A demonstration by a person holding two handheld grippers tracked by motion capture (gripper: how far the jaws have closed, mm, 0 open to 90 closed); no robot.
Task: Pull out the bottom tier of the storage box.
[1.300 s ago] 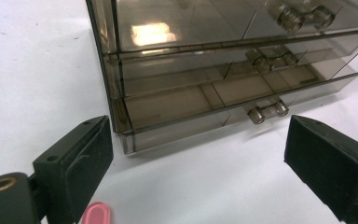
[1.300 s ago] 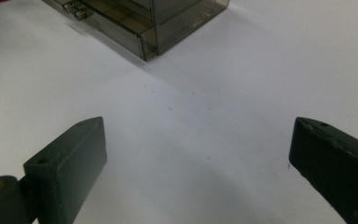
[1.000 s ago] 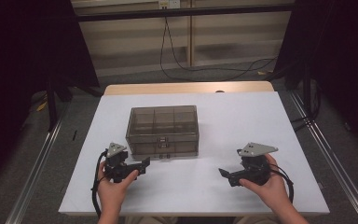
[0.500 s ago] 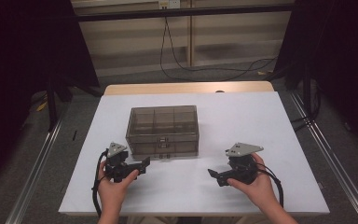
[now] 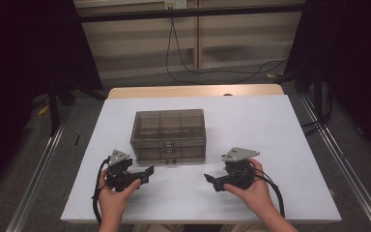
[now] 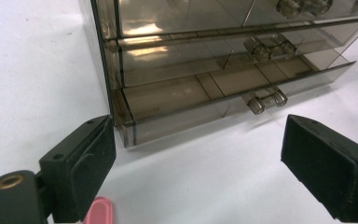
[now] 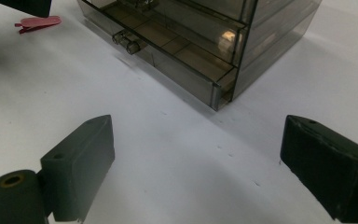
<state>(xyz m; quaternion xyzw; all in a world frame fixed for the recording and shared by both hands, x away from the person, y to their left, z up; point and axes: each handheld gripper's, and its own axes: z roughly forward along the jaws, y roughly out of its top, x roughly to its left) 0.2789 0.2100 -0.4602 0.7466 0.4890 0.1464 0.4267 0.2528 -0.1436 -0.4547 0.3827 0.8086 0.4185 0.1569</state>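
With nothing gripped yet, both the left gripper (image 5: pixel 145 174) and the right gripper (image 5: pixel 211 180) are being held wide open just before the drawer box (image 5: pixel 169 135), mid-table, its bottom drawer (image 6: pixel 200 109) standing slightly out.

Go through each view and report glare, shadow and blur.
High view: surroundings dark, white table evenly lit, sharp. Left gripper view: bright glare patches on the smoky drawer box, near jaws soft. Right gripper view: a glare spot on the box's corner, grey shadow across the table in front.
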